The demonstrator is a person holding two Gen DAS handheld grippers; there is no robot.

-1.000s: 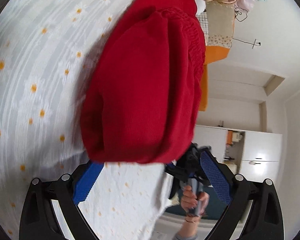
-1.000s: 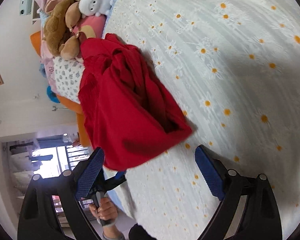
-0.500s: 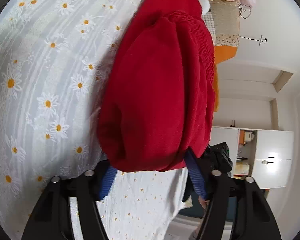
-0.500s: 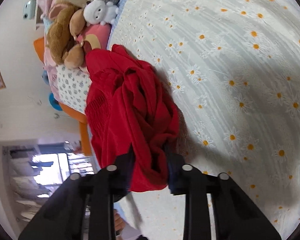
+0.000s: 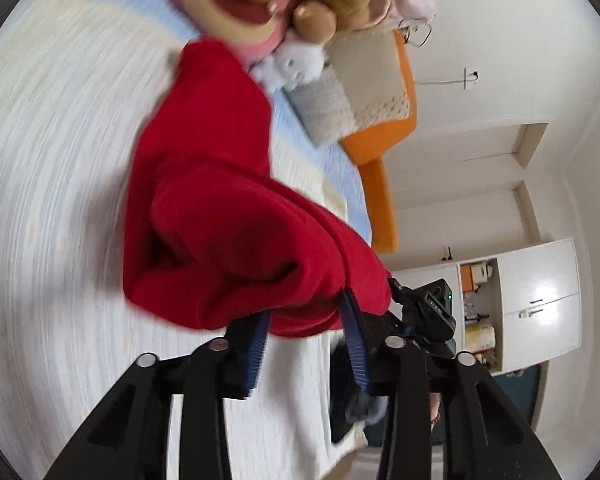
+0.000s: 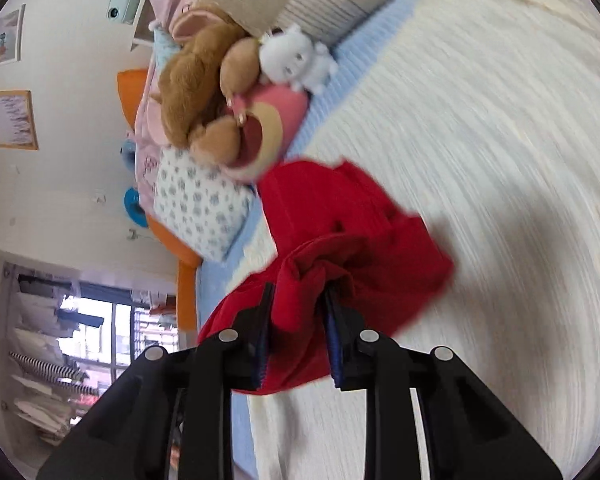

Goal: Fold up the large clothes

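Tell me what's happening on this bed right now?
A person is working on a red garment with two handheld grippers. The left gripper has just been closing on one bunched edge; the right gripper is clamped on another. Part of the cloth is raised off the bedspread, near the stuffed toys.

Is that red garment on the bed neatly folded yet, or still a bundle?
Still a bundle: the red garment sags in loose creases, one edge bunched in each pair of tongs, left and right.
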